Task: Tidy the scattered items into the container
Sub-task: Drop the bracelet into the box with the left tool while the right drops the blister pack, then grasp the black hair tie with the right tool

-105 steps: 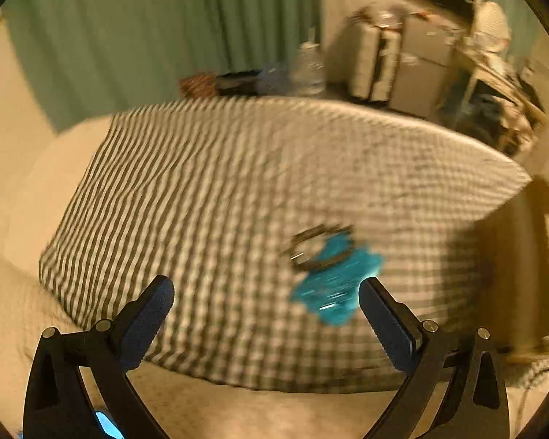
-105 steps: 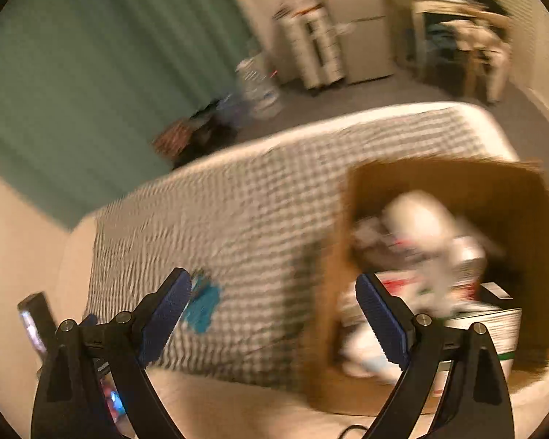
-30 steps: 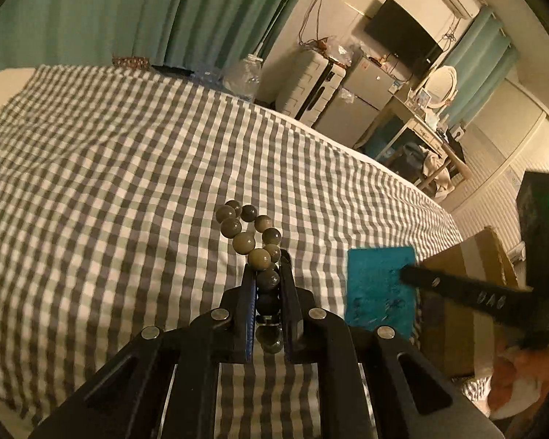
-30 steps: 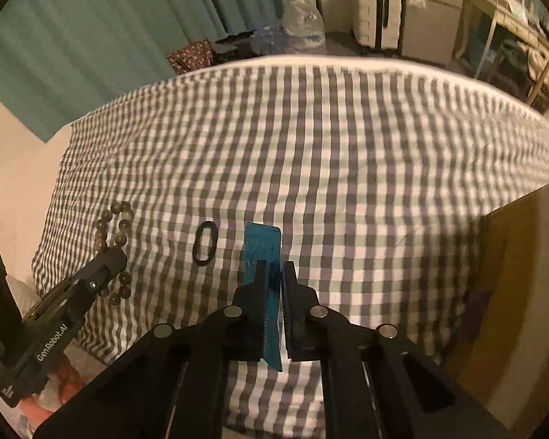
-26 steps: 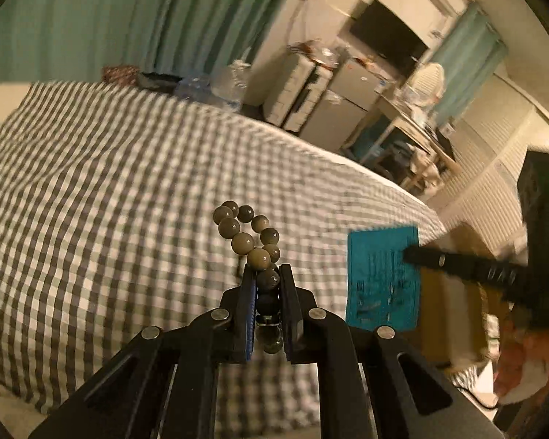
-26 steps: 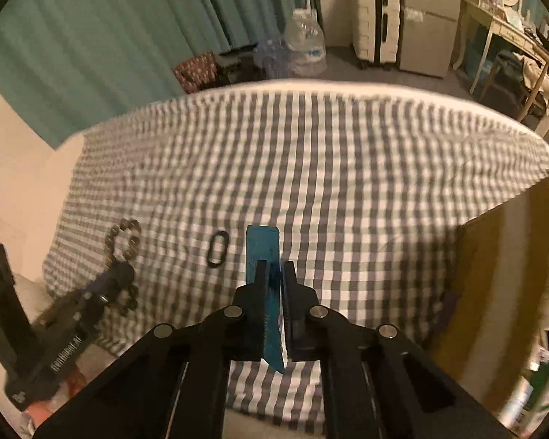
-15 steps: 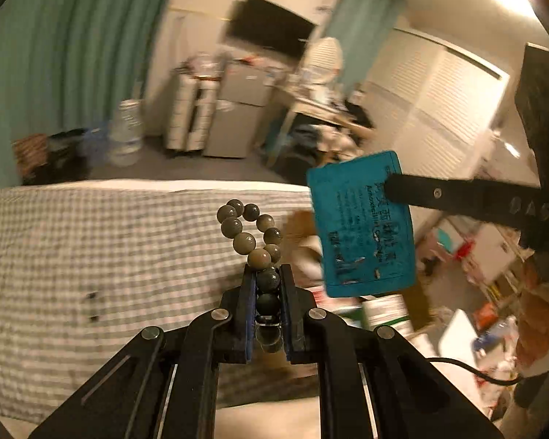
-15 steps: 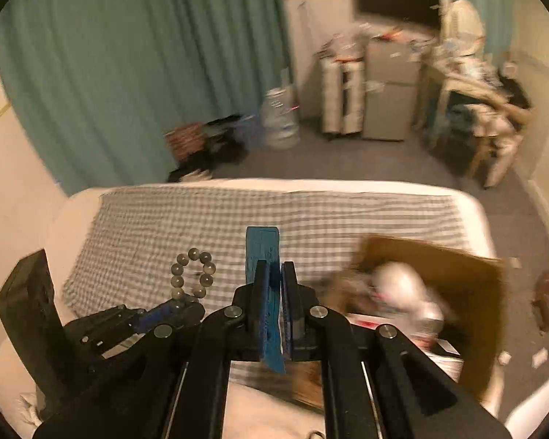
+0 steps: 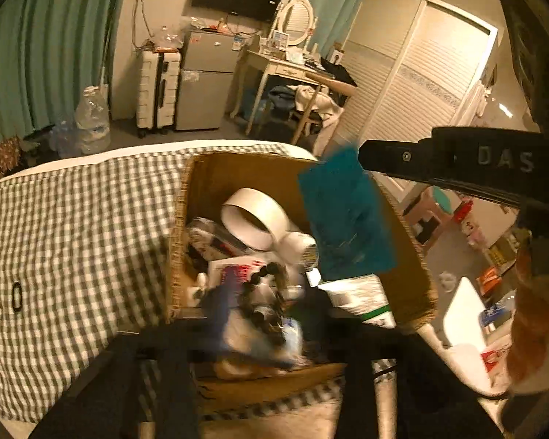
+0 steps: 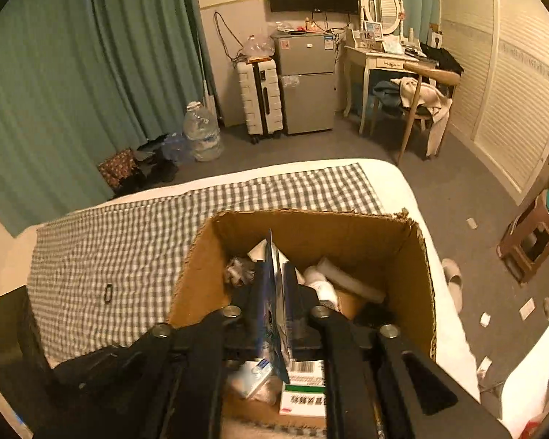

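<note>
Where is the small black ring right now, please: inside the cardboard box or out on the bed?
Out. The black ring lies on the checked cover, left of the cardboard box, and neither gripper is near it.

box [image 10: 426, 256] top open | clutter inside | checkered cloth [image 10: 128, 241] left bare

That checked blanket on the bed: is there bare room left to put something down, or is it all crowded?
Most of the checked blanket is bare: the stretch between the cardboard box and the small black ring, and the strip beyond the box. The box itself is crowded with clutter, and both grippers hang over it.
</note>
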Demonstrator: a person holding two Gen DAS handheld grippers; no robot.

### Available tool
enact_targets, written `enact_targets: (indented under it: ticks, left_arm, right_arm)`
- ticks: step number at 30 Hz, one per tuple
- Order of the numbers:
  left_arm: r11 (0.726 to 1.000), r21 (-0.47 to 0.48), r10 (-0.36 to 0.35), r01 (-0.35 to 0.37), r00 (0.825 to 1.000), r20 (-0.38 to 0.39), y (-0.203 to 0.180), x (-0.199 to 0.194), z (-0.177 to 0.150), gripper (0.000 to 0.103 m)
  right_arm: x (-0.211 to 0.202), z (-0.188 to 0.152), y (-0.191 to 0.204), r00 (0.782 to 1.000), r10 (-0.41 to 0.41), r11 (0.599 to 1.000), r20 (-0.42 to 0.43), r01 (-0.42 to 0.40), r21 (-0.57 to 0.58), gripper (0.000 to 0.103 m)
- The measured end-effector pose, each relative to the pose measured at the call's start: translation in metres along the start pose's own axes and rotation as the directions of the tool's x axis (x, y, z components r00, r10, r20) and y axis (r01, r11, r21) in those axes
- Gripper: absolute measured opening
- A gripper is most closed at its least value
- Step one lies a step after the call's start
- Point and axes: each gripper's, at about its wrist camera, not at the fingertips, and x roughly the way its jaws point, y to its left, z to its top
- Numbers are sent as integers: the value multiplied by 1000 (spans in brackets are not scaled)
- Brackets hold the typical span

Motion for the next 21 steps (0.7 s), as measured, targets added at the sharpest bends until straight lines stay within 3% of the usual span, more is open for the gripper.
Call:
enact_targets:
  ticks: [1,2,5,7,10,13,15,17,21]
  left_arm:
    - [1000,-9,12,-12,1000,14,9,-4,-2,85]
    - [1000,-18,19,-18,999,33,17,-8,0,86]
    - [996,-69,60,-57,997,46,49,-22,13,87]
    - [989,-121,96,-87,993,68,70,-41,22,95]
    - [975,-175,163,-140,978,128,105,-78,34,99]
    - [950,-193,279,-245,943,179,137,-116,33,102]
    - [919,-216,369,-329,910,188,160,-141,26,103]
    - [887,-243,440,-393,879,184,177,-161,14,103]
    - [815,-266,561,-515,817,133,215,-176,-15,103]
  right_arm:
    - [4,2,-1,1000,-8,1000,-21,9,13,48]
    - [0,-1,-5,1000,-8,1000,-13,8,26,63]
    - [-7,2,-4,1000,19,999,23,-20,33,63]
    - [-12,5,5,998,20,1000,53,-21,20,63]
    - [-24,9,26,994,11,999,112,-7,-40,63]
    - [-40,12,59,986,-30,993,163,48,-111,63]
    - [-48,12,76,981,-22,989,195,50,-140,66]
    - [-53,12,90,976,40,988,212,-7,-153,77]
    - [-50,1,124,964,191,971,186,-157,-183,82]
